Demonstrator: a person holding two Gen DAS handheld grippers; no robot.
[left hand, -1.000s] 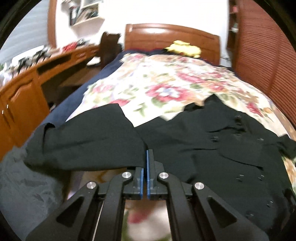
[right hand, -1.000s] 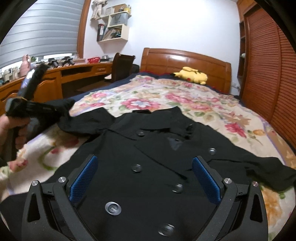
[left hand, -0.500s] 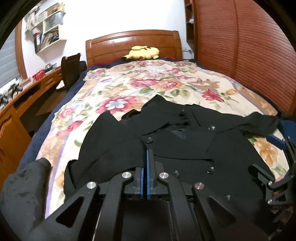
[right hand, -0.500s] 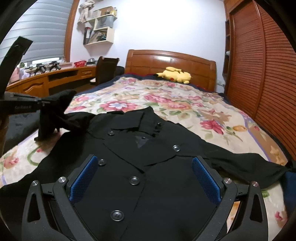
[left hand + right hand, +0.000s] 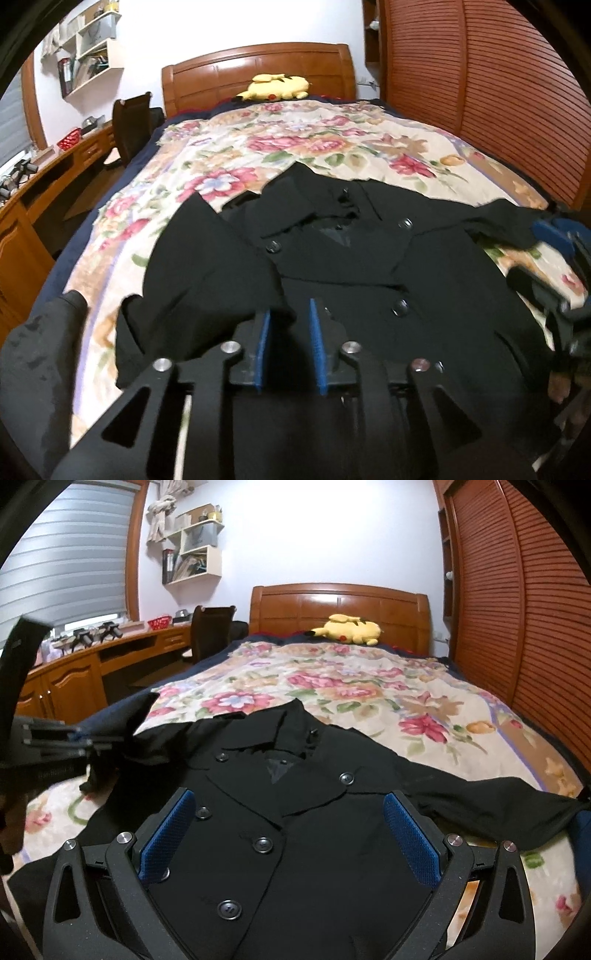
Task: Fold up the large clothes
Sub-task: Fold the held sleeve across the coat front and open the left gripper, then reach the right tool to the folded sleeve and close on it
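A black double-breasted coat (image 5: 369, 266) (image 5: 295, 812) lies front up on the floral bedspread (image 5: 332, 679). Its left sleeve (image 5: 207, 266) is folded inward over the chest. My left gripper (image 5: 288, 310) hovers at that sleeve's edge with its jaws opening; the blue pads stand apart and press on nothing. It also shows at the left edge of the right wrist view as the left gripper (image 5: 74, 738). The right gripper (image 5: 288, 797) is wide open above the coat's buttons, holding nothing. The coat's other sleeve (image 5: 498, 801) stretches out to the right.
A yellow plush toy (image 5: 347, 627) rests by the wooden headboard (image 5: 340, 602). A wooden desk (image 5: 92, 664) and a dark chair (image 5: 210, 631) stand left of the bed, slatted wardrobe doors (image 5: 517, 609) to its right. Dark grey cloth (image 5: 37, 369) lies at the near left.
The left gripper carried the sleeve from the bed's left side inward onto the coat front, then its jaws parted. The right gripper stayed wide open and drifted slightly over the coat.
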